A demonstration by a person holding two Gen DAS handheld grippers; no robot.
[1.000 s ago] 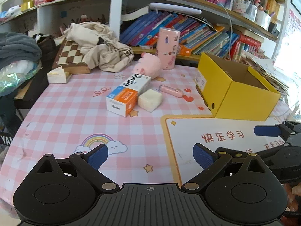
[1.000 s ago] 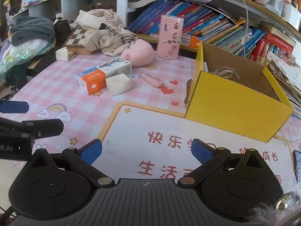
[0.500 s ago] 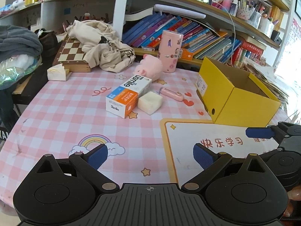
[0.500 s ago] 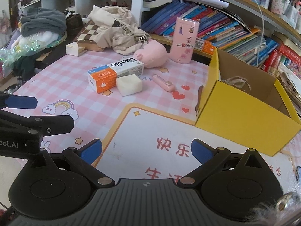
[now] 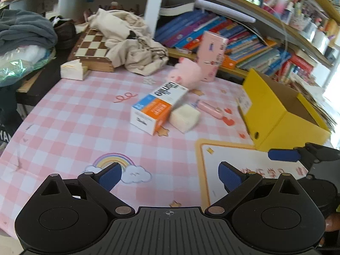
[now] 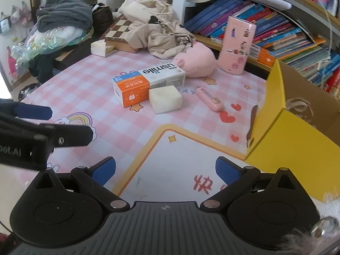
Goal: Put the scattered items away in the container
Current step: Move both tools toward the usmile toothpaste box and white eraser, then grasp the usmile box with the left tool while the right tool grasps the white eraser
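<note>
- Left tool [image 5: 170,174] and right tool [image 6: 165,166]: both spread wide, empty, low over the counter [image 5: 70,123].
- Toothbrush carton [image 6: 146,84], foam-like block [image 6: 165,98] and pink handheld gadget [image 6: 209,99] lie clustered mid-counter; pink plush [image 6: 196,60] just behind.
- Yellow box [image 6: 282,136] stands open at right.
- Carton: likely light, stiff; pinch across the narrow sides. Block probably squashes; grip gently.

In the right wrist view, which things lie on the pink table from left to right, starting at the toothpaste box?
toothpaste box → white block → small pink case → yellow box
</note>
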